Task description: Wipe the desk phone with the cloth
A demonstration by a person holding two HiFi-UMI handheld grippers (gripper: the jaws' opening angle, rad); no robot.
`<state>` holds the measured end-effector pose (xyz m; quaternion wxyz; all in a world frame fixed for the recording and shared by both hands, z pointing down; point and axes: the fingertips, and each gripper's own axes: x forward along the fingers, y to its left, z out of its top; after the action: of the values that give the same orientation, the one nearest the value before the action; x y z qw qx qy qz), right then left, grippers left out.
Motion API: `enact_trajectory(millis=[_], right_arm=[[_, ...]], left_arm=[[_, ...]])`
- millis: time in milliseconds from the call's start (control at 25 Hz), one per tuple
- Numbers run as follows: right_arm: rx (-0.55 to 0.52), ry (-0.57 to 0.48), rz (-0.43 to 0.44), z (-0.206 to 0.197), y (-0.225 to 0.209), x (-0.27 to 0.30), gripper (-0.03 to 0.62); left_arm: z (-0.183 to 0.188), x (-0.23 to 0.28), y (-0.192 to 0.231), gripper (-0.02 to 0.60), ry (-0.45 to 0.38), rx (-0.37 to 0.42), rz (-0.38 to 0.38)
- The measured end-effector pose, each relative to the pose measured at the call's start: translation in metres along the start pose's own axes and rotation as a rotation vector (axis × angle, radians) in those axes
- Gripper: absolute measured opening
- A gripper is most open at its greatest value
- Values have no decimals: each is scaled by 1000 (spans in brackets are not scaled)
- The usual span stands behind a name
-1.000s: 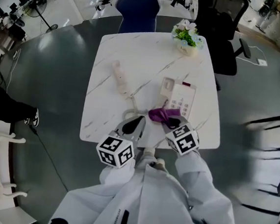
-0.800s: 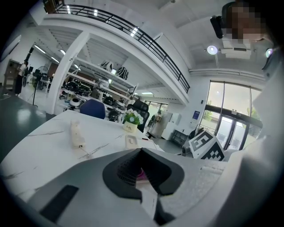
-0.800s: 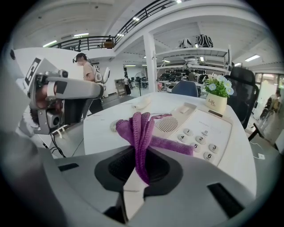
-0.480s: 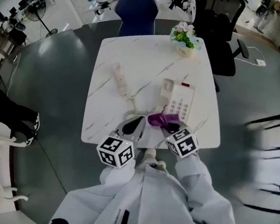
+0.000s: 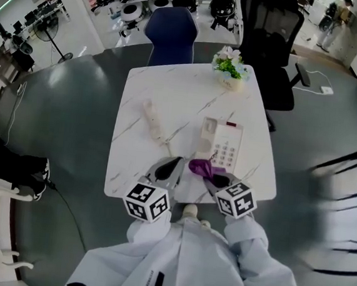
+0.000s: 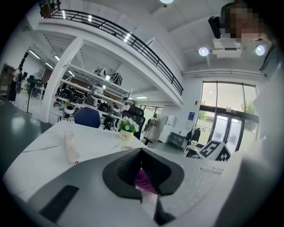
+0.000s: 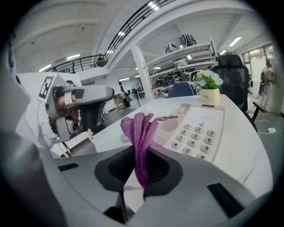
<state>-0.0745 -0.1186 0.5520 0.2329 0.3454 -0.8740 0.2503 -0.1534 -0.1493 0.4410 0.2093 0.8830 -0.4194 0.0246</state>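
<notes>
Both your arms, in white sleeves [image 5: 248,237], are tucked close to your body and reach forward over the near edge of the white marble-patterned square table [image 5: 190,84], forearms roughly parallel, both tools angled down and away from you. Your right gripper [image 5: 210,172] is clenched on the purple knitted cloth [image 5: 200,167]. In the right gripper view the cloth [image 7: 138,128] is pinched between the jaws of the right gripper [image 7: 141,155] and stands up out of them in folded loops. The white push-button desk phone [image 5: 227,147] lies flat on the table just beyond that gripper, slightly to its right. The keypad faces up and the cradle is bare. The cloth hangs just short of the near edge of the desk phone [image 7: 195,135]; can't tell if it touches. Your left gripper [image 5: 178,163] sits just beside the right one, tip near the cloth's left end. In the left gripper view the jaws of the left gripper [image 6: 141,151] are drawn together, and a sliver of purple shows through the slit behind them; can't tell if it touches them. The white phone handset [image 5: 150,119] lies off the phone, well to its left on the table, also visible far left in the left gripper view [image 6: 71,148]. A small white pot of white flowers and green leaves [image 5: 230,65] stands at the far right corner of the table.
</notes>
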Motion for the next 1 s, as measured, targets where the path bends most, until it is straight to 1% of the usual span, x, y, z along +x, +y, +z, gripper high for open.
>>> enact_trajectory(millis=[120, 360, 520, 640, 760, 1000], right_arm=[[44, -124, 13, 18, -2, -14, 41], [85, -341, 8, 48, -10, -43, 41], [103, -463, -6, 69, -16, -62, 41], [99, -529, -35, 83, -22, -79, 41], [86, -580, -61, 97, -24, -96, 41], [58, -630, -113, 112, -38, -120, 41]], left_arm=[[10, 2, -4, -3, -24, 20, -14], [29, -1, -9, -2, -66, 55, -35], [42, -4, -8, -3, -99, 83, -37], [53, -6, -9, -3, -117, 102, -35], [66, -13, -8, -3, -143, 117, -18], [86, -19, -3, -3, -185, 140, -2]])
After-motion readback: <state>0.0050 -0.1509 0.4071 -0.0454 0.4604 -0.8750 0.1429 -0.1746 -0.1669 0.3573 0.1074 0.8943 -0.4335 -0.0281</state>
